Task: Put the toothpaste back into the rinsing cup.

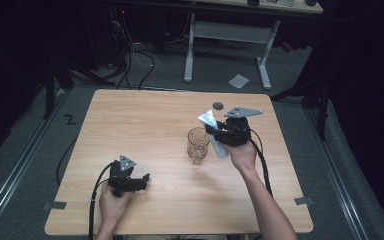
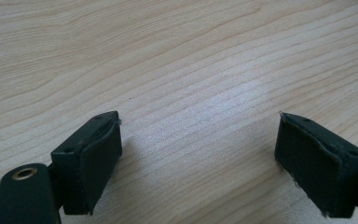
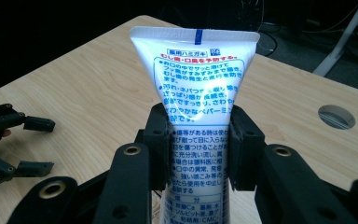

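Dark floor and a white-legged desk frame (image 1: 227,37) lie beyond the light wooden tabletop (image 1: 145,125). Near its front left, the left tool (image 2: 198,154) rests low over bare wood, its jaws spread wide with nothing between them. Right of centre, the right tool (image 3: 199,144) is clenched on a white toothpaste tube (image 3: 195,88), held tilted with its crimped end up, just above and beside a clear glass jar (image 1: 198,145) standing upright on the wood.
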Available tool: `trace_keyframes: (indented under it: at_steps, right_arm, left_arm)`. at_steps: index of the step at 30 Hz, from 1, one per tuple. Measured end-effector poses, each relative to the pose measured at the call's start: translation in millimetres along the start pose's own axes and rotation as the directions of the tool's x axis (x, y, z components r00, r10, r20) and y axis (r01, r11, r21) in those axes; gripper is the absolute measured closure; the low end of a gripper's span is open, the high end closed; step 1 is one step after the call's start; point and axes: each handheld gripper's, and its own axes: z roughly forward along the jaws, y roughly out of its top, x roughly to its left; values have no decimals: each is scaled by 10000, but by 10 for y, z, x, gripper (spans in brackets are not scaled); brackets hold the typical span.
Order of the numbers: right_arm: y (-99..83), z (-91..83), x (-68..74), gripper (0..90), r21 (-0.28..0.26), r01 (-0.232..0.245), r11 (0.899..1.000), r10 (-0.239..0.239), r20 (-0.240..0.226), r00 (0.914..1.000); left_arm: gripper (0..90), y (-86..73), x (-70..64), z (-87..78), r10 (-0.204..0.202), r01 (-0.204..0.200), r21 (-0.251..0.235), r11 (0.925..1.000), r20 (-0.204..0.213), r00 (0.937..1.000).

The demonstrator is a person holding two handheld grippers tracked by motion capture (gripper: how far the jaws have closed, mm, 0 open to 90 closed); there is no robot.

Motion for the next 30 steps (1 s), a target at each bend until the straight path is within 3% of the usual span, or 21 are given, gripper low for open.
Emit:
trace_keyframes:
  at_steps: [30]
  right_arm:
    - [201, 118, 22, 662, -168, 31, 9999, -31, -23, 10000]
  left_arm:
    - [150, 0, 1, 0, 16, -16, 10, 10000, 7, 10000]
